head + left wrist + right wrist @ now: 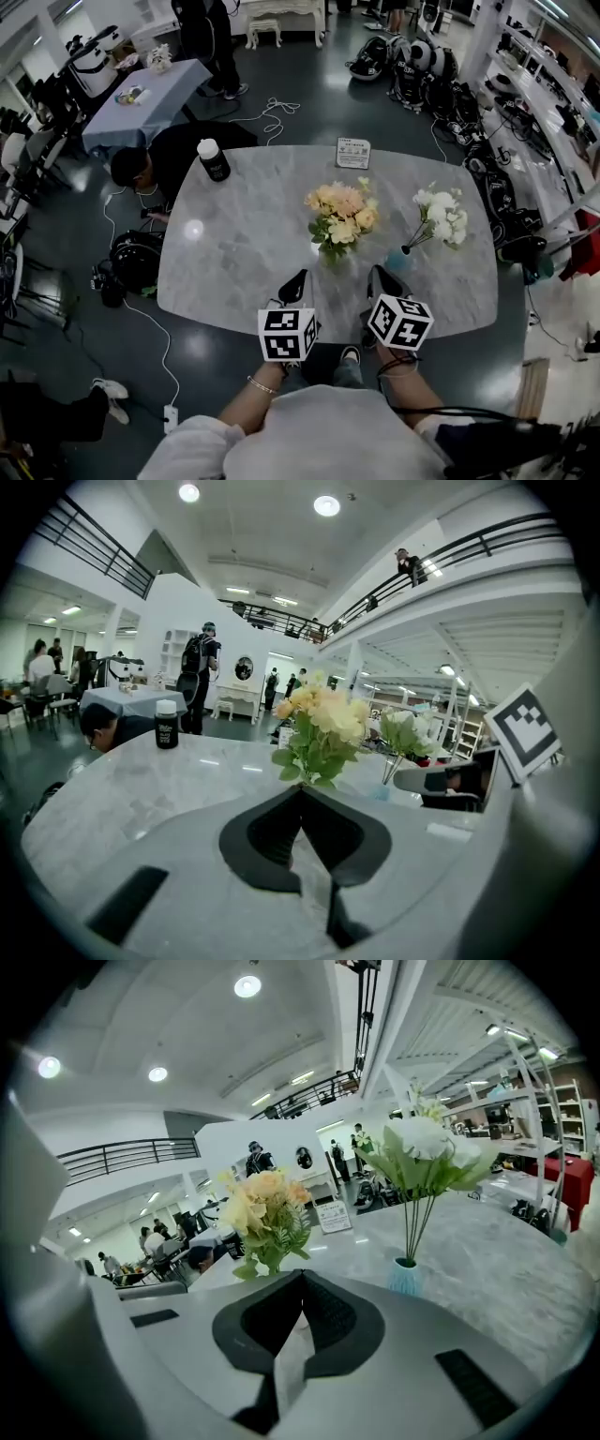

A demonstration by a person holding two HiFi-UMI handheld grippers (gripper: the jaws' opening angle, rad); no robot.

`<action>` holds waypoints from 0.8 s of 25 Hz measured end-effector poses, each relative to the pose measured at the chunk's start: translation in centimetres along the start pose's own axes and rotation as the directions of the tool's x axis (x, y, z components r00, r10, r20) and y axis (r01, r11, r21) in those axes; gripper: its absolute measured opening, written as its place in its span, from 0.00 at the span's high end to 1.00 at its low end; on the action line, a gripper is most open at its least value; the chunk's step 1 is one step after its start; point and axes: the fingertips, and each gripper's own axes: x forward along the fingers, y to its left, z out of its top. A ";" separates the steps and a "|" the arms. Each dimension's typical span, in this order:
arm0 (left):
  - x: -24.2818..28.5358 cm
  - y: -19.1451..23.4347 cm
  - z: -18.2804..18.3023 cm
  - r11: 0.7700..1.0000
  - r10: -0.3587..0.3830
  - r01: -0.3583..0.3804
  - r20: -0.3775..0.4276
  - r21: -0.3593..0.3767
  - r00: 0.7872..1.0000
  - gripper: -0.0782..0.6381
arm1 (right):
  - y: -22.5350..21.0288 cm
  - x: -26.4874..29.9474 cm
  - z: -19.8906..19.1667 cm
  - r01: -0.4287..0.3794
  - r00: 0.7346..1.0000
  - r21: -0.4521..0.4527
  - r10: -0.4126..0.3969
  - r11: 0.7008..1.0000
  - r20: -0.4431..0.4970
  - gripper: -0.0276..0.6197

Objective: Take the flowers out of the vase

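Left tongs [299, 277] and right tongs [377, 273] are both closed and empty, hovering over the near edge of the tabletop [234, 253]. Peach flowers [340, 217] stand in a vase [329, 255] just ahead, between the two. White flowers [442, 216] stand in a small blue vase [397, 262] near the right tongs' tip. The stems look thin, light and easily crushed, and the blooms softer still. The best hold is probably a gentle one on the bunched stems just above a rim, lifting straight up. Either vase seems light enough to tip or ride up with the stems.
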 end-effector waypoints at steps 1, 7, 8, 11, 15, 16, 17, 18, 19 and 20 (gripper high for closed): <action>-0.1 -0.1 0.1 1.000 0.013 -0.013 0.005 -0.004 1.000 0.88 | -0.1 0.2 0.3 -0.011 1.000 -0.009 0.011 1.000 -0.002 0.95; -0.5 0.4 0.3 0.998 0.058 -0.058 0.031 0.002 0.998 0.88 | 0.2 1.4 0.0 -0.049 0.998 0.008 0.049 0.999 -0.026 0.95; -0.5 0.5 0.4 0.998 0.063 -0.063 0.035 -0.010 0.997 0.88 | 0.4 1.4 -0.2 -0.058 0.998 0.004 0.058 0.998 -0.034 0.95; -0.3 0.0 0.7 0.998 0.065 -0.064 0.042 -0.022 0.997 0.88 | 0.7 0.9 0.4 -0.076 0.997 -0.059 0.074 0.995 -0.039 0.95; 0.0 -0.7 0.6 0.999 0.034 -0.033 0.037 -0.014 0.999 0.88 | 0.3 0.8 0.8 -0.075 0.997 -0.057 0.074 0.995 -0.025 0.95; 0.1 -1.0 0.7 1.000 0.015 -0.014 0.040 -0.014 0.999 0.88 | 0.1 0.8 0.9 -0.074 0.997 -0.055 0.073 0.996 -0.021 0.95; 0.2 -1.3 0.8 1.000 -0.003 0.004 0.044 -0.011 0.999 0.88 | 0.0 0.8 1.0 -0.073 0.997 -0.054 0.072 0.996 -0.019 0.95; 0.4 -1.4 0.8 1.000 -0.017 0.018 0.044 -0.003 0.999 0.88 | -0.1 0.9 0.9 -0.072 0.997 -0.053 0.071 0.996 -0.019 0.95; 0.5 -1.5 0.7 1.000 -0.028 0.027 0.040 0.008 0.999 0.88 | -0.2 1.0 0.8 -0.070 0.997 -0.051 0.069 0.996 -0.022 0.95; 0.6 -1.6 0.5 0.999 -0.035 0.035 0.034 0.018 0.999 0.88 | -0.3 1.0 0.6 -0.067 0.997 -0.048 0.066 0.997 -0.027 0.95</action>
